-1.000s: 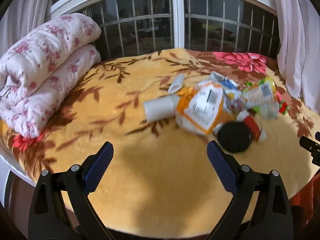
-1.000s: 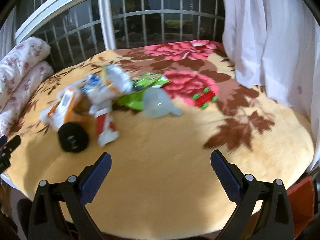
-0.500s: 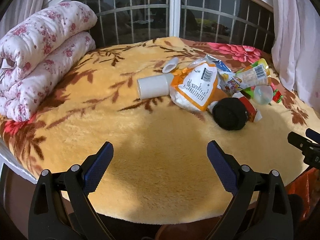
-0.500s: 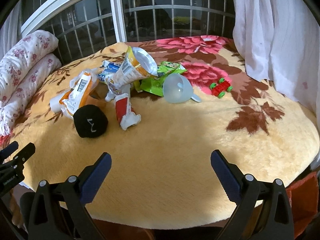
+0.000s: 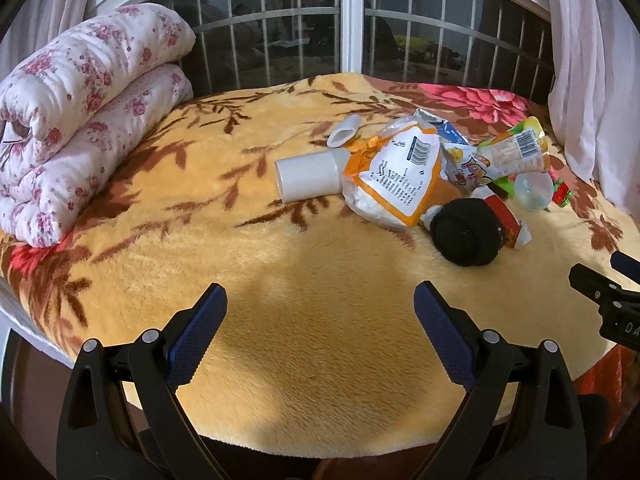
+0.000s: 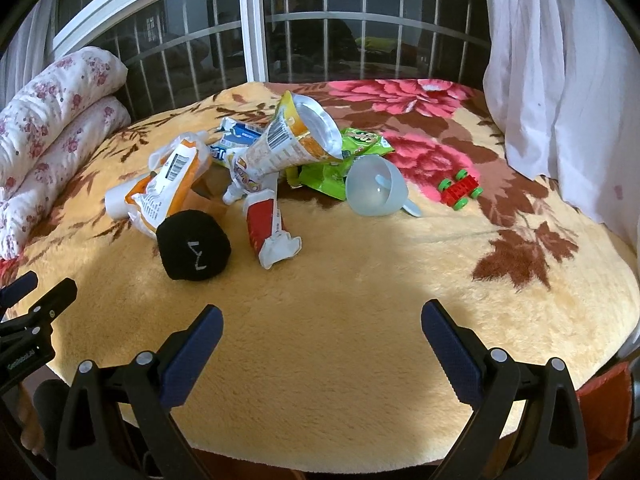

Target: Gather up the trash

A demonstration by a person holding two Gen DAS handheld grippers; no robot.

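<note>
Right wrist view: the right hand-held gripper (image 6: 320, 332) hovers low over the near edge of a bed, jaws spread wide and holding nothing. Ahead and to its left lies the trash pile (image 6: 256, 168), well apart from the fingertips. Nearest is a black ball (image 6: 193, 251) of cloth, and just right of it a red wrapper (image 6: 268, 226) whose long axis runs almost straight away from this gripper. Behind them sit an orange pouch (image 6: 172, 184), a tilted snack bag (image 6: 296, 140) with its open mouth up, a green packet (image 6: 340, 160) and a clear funnel (image 6: 374, 192). A small red toy car (image 6: 460, 190) stands apart to the right.

Left wrist view: the left hand-held gripper (image 5: 320, 320) is also wide open and empty. From it the pile lies ahead and to the right, with a white roll (image 5: 310, 176) on the pile's left side, lying crosswise. Judging from both views, the right gripper looks nearer the red wrapper, the left nearer the white roll.

The surface is a plush yellow blanket (image 6: 360, 280) with brown leaves and red flowers, soft enough that flat wrappers may sink in. A folded quilt (image 5: 80, 120) lies far left. A barred window (image 6: 256, 40) and a white curtain (image 6: 560, 80) close the room behind.
</note>
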